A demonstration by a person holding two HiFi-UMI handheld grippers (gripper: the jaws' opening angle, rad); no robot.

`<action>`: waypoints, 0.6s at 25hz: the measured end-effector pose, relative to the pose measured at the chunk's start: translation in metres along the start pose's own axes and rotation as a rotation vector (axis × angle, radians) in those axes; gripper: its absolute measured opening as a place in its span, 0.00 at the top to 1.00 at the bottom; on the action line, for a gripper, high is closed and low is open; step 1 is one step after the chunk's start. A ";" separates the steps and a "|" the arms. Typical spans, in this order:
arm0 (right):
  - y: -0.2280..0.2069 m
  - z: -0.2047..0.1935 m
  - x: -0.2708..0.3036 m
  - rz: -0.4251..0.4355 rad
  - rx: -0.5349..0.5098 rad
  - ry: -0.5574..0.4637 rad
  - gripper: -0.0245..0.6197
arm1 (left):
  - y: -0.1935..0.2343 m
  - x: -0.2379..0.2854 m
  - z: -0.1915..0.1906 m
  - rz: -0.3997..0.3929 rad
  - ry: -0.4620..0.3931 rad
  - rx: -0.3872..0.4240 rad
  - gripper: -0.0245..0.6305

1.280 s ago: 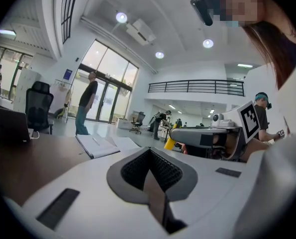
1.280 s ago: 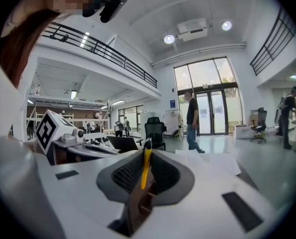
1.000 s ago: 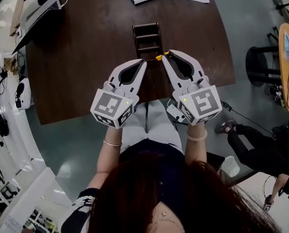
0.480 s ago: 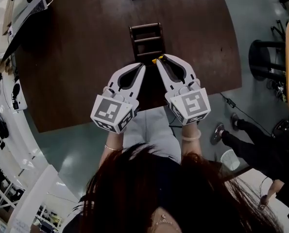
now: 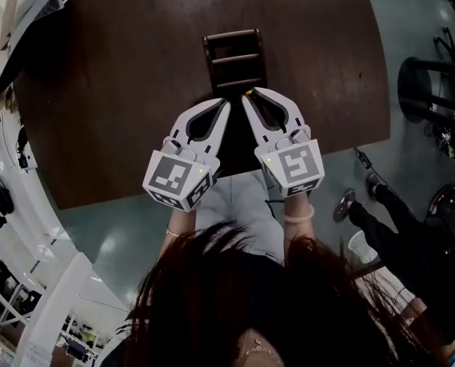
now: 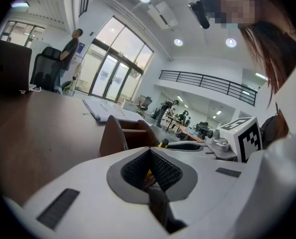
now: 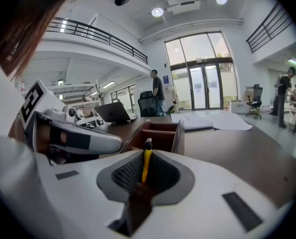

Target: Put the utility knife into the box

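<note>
Dark brown wood makes up the table (image 5: 120,90), by which most of the head view is filled. A brown box (image 5: 209,60), open at the top and divided by cross partitions, is placed on it just ahead of both gripper tips. The left gripper (image 5: 225,105) is held beside the right one with its jaws brought together. Nothing is seen to be gripped, though a small yellow glint in the gap cannot be identified. The right gripper (image 5: 246,98) is closed on the knife (image 7: 147,158). The knife is clamped upright between the pads, its yellow body and dark tip projecting above them.

The knife is carried in the air just short of the near wall of the box and is not yet inside. The step in hand is judged to be the approach to the box. For the next move, the right gripper is to be advanced over a compartment and tilted or lowered so that the knife is pointed into it. Only then is it to be opened. The walls and partitions are to be cleared, since a knife caught on a rim could be tipped out onto the table.

No brand, label or legible writing is found. Only the square black-and-white markers on the gripper cubes are seen.
</note>
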State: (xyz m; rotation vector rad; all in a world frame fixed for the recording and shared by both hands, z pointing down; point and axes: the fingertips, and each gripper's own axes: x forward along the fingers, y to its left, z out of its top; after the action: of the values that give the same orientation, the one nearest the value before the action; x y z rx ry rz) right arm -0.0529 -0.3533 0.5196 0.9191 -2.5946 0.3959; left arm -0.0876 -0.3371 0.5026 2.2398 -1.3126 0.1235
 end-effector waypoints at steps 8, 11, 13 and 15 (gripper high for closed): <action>0.004 -0.004 0.003 0.031 0.006 0.029 0.87 | 0.001 0.003 -0.004 0.007 0.009 -0.011 0.96; 0.007 -0.005 0.003 0.037 0.021 0.048 0.87 | 0.002 0.000 -0.002 0.007 0.007 -0.009 0.96; 0.006 -0.003 0.002 0.033 0.016 0.045 0.87 | 0.002 -0.001 0.000 0.007 0.000 -0.007 0.96; 0.005 0.003 -0.002 0.025 0.006 0.031 0.87 | 0.000 -0.003 0.004 0.005 -0.009 0.000 0.96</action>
State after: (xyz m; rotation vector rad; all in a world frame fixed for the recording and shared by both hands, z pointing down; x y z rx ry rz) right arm -0.0554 -0.3491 0.5150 0.8761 -2.5800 0.4218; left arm -0.0899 -0.3367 0.4981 2.2393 -1.3235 0.1153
